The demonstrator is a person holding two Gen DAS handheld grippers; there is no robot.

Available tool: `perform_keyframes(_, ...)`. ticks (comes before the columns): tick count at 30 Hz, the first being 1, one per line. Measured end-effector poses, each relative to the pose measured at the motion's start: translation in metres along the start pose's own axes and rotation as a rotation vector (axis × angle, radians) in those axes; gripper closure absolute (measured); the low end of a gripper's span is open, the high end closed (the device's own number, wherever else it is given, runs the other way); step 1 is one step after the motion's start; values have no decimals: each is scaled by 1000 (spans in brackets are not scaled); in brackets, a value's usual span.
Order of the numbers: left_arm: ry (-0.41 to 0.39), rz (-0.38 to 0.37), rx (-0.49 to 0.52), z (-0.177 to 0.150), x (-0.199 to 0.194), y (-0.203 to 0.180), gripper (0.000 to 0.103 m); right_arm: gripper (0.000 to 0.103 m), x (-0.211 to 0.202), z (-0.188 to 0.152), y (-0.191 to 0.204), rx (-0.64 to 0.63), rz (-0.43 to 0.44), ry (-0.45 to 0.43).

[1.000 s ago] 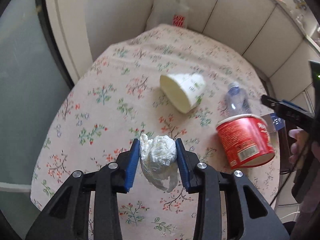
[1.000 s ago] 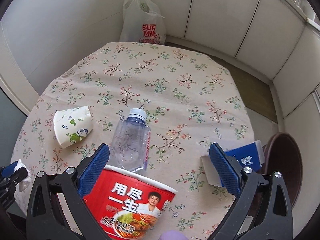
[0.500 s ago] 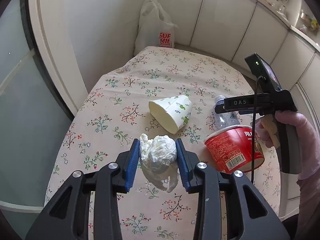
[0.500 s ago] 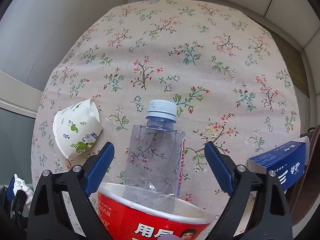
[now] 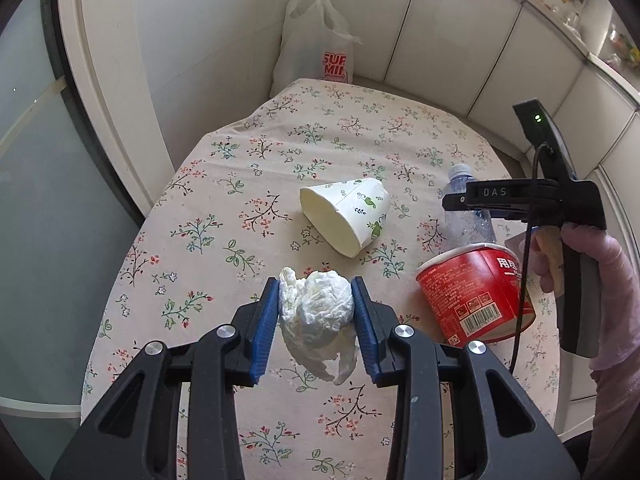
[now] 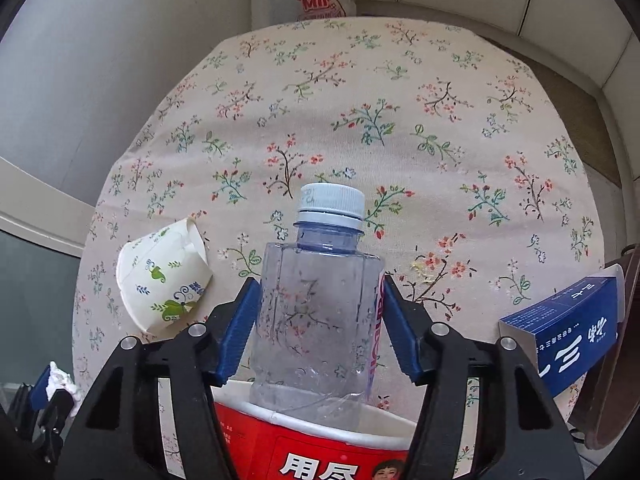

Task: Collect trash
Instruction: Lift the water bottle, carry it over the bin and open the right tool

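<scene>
My left gripper [image 5: 315,306] is shut on a crumpled white tissue [image 5: 316,312] and holds it above the floral tablecloth [image 5: 248,176]. A paper cup [image 5: 347,212] lies on its side beyond it. A red instant-noodle tub [image 5: 474,292] stands to the right. My right gripper [image 6: 318,320] has closed around a clear plastic bottle [image 6: 316,300] with a white cap; the blue pads touch both its sides. The bottle's base is behind the tub's rim [image 6: 320,420]. The paper cup [image 6: 160,280] shows at the left in the right wrist view.
A white plastic bag [image 5: 316,48] with red print stands past the far table edge against the wall. A blue carton [image 6: 568,324] sits at the table's right edge beside a brown round stool [image 6: 612,360]. White wall panels ring the table.
My right gripper has moved forward and down and closed its jaws from wide open onto the bottle. My left gripper has pulled back and risen, still holding the tissue.
</scene>
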State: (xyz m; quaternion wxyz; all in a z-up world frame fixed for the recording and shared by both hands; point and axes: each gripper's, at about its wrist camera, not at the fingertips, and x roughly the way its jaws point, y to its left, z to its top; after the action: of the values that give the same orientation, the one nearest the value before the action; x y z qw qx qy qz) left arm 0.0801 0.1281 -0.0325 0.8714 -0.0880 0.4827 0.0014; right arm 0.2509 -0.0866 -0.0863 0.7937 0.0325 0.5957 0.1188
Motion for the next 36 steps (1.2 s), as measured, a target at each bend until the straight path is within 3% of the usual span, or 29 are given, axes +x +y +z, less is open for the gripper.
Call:
perform_keyframes(7,-13,-5,5,0,-3,-7,66,46,-60,2,-2,25,40,-159)
perform_keyframes(13,-24,-12,16,0,-4,-16,66,46,-113,-4,-16,46,-3,-302)
perform_keyframes(17,-28,-21,23,0,-6,-26,66,46,-151,-12,-42,98,-2,-395)
perform_keyframes(23,-45,-42,55,-1,-10,-46,66,46,-200,-30,-86,195,-69,-529)
perform_keyframes(31,-38,-65,101,-3,-4,-76,66,46,-251,-70,-163,346,-291,-719)
perform_keyframes(36,-36,-77,139,-8,0,-98,66,45,-255,-93,-199,402,-462,-770)
